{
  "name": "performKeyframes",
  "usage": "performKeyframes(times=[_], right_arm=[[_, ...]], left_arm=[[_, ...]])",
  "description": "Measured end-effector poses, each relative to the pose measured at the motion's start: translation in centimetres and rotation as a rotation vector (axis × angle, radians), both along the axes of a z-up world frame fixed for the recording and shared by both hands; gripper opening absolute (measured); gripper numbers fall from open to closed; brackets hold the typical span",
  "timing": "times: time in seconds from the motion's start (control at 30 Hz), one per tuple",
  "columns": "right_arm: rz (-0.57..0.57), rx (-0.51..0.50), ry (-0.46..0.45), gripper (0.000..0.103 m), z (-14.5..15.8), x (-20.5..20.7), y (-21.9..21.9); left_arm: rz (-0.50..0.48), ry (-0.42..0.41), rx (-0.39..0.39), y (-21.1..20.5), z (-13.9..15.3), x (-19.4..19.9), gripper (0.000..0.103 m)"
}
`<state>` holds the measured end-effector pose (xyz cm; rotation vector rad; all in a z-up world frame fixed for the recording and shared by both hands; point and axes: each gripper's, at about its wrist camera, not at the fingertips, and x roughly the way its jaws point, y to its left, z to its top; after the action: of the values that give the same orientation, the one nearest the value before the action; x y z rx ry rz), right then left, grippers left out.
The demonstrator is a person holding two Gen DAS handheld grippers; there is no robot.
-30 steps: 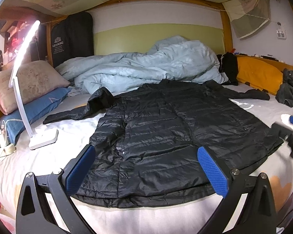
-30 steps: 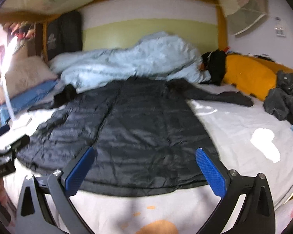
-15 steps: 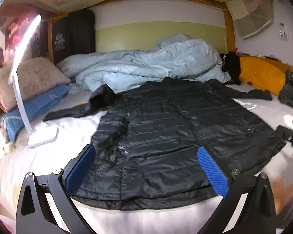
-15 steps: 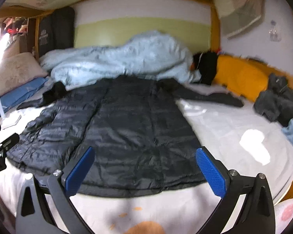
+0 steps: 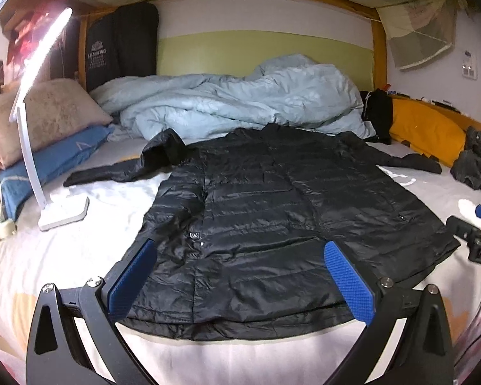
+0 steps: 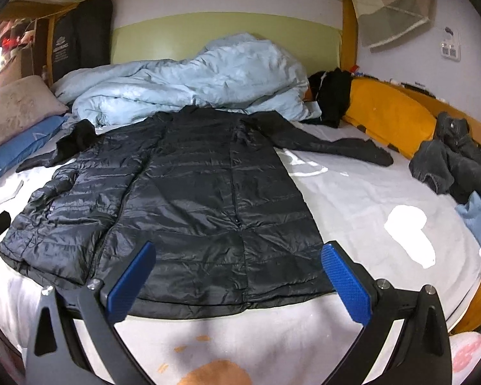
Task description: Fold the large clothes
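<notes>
A long black quilted puffer coat (image 5: 272,224) lies flat on the white bed sheet (image 6: 352,199), sleeves spread; the left gripper (image 5: 240,276) and right gripper (image 6: 237,276) hover above its hem, both spread wide, holding nothing

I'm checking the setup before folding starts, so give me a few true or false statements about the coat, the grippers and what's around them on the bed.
1. The black coat lies spread flat on the bed. True.
2. The left gripper is shut on the hem. False: its fingers are wide apart and hold nothing.
3. The right gripper is open. True.
4. The lamp is off. False: it glows brightly.
5. A light blue duvet is bunched behind the coat. True.
</notes>
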<state>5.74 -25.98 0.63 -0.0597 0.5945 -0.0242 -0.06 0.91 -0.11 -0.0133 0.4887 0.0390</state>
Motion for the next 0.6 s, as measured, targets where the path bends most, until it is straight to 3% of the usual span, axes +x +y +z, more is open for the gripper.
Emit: performKeyframes(times=[0.1, 0.33, 0.43, 0.53, 0.6], right_arm=[[0.002, -0.026, -0.014, 0.103, 0.1, -0.2, 0.3], [0.019, -0.019, -0.008, 0.103, 0.0, -0.3, 0.6], [0.029, -0.042, -0.005, 0.103, 0.0, -0.5, 1.1], [0.043, -0.062, -0.008, 0.100, -0.1, -0.8, 1.7], [0.066, -0.059, -0.006, 0.099, -0.1, -0.9, 2.1]], left_arm=[[0.015, -0.026, 0.006, 0.2, 0.3, -0.2, 0.100], [-0.001, 0.009, -0.001, 0.2, 0.0, 0.0, 0.089], [0.062, 0.016, 0.024, 0.2, -0.1, -0.1, 0.081], [0.056, 0.046, -0.027, 1.0, -0.2, 0.0, 0.069], [0.058, 0.050, -0.039, 1.2, -0.3, 0.1, 0.068]])
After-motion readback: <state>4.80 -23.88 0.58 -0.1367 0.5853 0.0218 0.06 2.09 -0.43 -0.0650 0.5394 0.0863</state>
